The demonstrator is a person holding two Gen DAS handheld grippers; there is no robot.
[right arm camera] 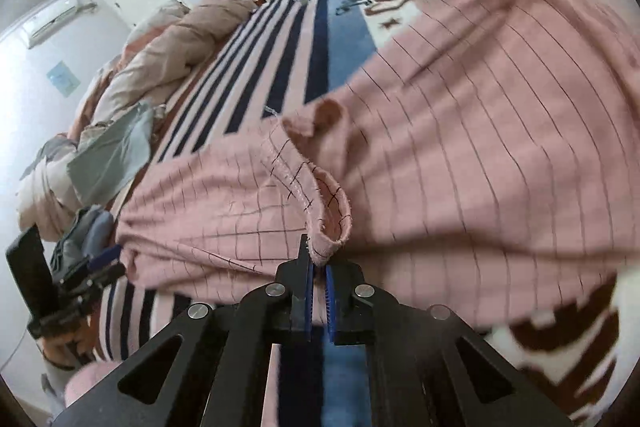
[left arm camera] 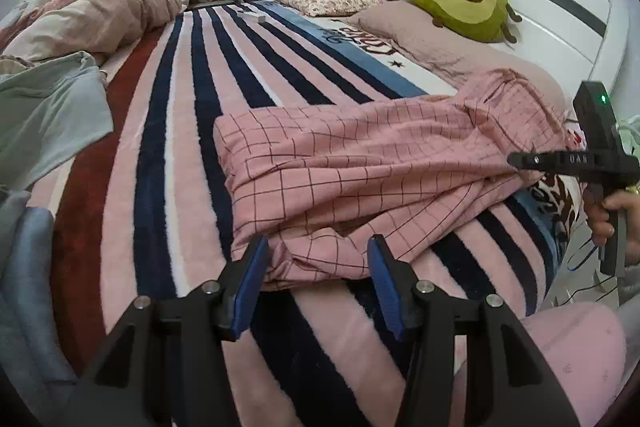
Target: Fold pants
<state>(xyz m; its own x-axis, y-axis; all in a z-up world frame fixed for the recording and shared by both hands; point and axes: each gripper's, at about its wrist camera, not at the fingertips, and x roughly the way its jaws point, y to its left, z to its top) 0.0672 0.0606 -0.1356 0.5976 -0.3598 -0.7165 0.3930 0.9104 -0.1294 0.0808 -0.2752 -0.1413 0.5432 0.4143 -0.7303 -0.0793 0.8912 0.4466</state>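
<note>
The pants (left arm camera: 360, 163), pink with a thin dark check, lie rumpled on the striped blanket (left arm camera: 192, 99) of the bed, well short of any neat fold: the cloth is bunched, one leg runs toward the pillows (left arm camera: 404, 23), and the near edge is heaped in loose creases. The right gripper (right arm camera: 319, 267) is pinched tight on a hemmed edge of the pants, the fabric curling up out of its blue pads (right arm camera: 329, 291). The left gripper (left arm camera: 318, 259) stands about half open with a crumpled corner of the pants between its fingers, the pads apparently not pressing on it. I judge the work to be at its start: one edge is taken, the other grasp not yet made, and smoothing, laying leg on leg and folding lengthwise all remain.
</note>
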